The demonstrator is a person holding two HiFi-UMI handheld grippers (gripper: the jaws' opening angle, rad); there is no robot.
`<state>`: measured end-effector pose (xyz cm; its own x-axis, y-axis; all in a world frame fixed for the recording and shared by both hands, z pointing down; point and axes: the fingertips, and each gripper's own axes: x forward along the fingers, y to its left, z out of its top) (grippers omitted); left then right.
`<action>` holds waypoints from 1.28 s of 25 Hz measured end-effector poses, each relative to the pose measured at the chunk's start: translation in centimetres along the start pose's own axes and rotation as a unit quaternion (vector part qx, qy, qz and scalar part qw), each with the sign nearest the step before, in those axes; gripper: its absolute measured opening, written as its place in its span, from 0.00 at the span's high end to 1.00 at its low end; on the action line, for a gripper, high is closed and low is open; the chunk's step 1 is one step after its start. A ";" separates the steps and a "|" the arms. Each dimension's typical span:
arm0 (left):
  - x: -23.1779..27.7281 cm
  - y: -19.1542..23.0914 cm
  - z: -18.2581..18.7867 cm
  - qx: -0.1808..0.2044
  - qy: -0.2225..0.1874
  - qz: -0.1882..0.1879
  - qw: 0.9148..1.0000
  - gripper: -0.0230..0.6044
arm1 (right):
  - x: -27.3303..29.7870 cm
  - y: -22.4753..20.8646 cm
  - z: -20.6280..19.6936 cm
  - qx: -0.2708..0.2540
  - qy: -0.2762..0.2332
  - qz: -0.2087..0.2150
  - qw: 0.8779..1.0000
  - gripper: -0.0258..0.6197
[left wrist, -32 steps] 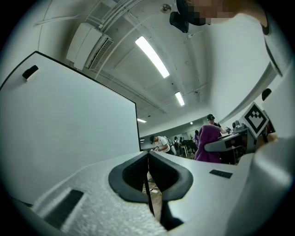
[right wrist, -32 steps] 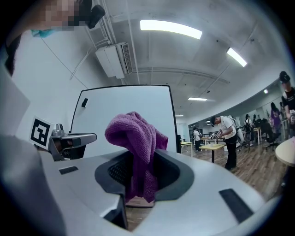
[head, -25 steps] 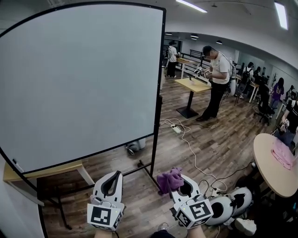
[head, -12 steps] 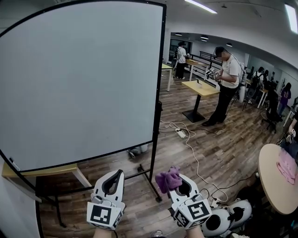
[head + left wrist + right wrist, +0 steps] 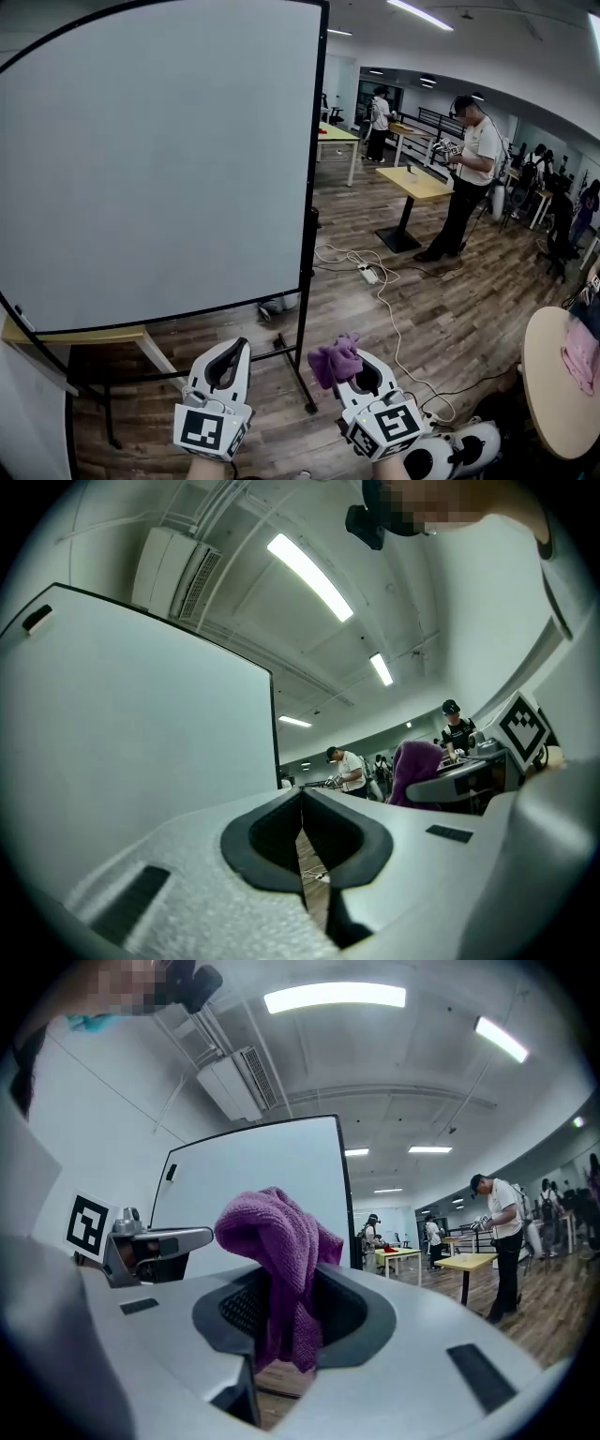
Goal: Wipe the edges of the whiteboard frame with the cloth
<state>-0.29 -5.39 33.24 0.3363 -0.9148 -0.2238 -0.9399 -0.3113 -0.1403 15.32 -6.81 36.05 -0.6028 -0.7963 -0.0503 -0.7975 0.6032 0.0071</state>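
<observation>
My right hand-held gripper [image 5: 352, 364] is clenched on the purple cloth [image 5: 335, 359], just below the lower right corner of the whiteboard frame [image 5: 312, 187], not touching it. My left hand-held gripper [image 5: 238, 350] is closed and empty. I judge the wiping is not yet begun.

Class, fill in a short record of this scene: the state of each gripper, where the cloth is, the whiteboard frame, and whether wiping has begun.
left gripper: shut, empty
right gripper: shut on purple cloth
purple cloth: bunched above the right jaws, held low near the board's bottom right corner
whiteboard frame: thin, black, upright
wiping: not yet begun; purple cloth apart from the frame
</observation>
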 end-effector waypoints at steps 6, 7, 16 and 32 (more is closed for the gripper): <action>1.0 -1.4 -0.4 0.008 0.008 0.003 1.000 0.93 | -0.1 -1.6 -0.2 0.009 -0.007 0.010 1.000 0.78; 1.2 -1.5 -0.4 0.008 0.009 0.003 1.000 0.93 | -0.1 -1.8 -0.3 0.010 -0.007 0.012 1.000 0.78; 3.5 -1.5 -1.5 0.004 0.017 -0.003 1.000 0.93 | 1.5 -3.4 -0.8 0.015 0.002 0.006 1.000 0.78; 10.0 3.0 -2.7 -0.004 0.010 -0.040 0.999 0.93 | 9.3 -5.7 0.9 0.004 0.001 -0.021 1.000 0.78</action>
<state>0.12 -16.12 33.20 0.4100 -0.8917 -0.1918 -0.9102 -0.3865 -0.1488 14.30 -17.67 34.66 -0.5693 -0.8207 -0.0483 -0.8216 0.5701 -0.0020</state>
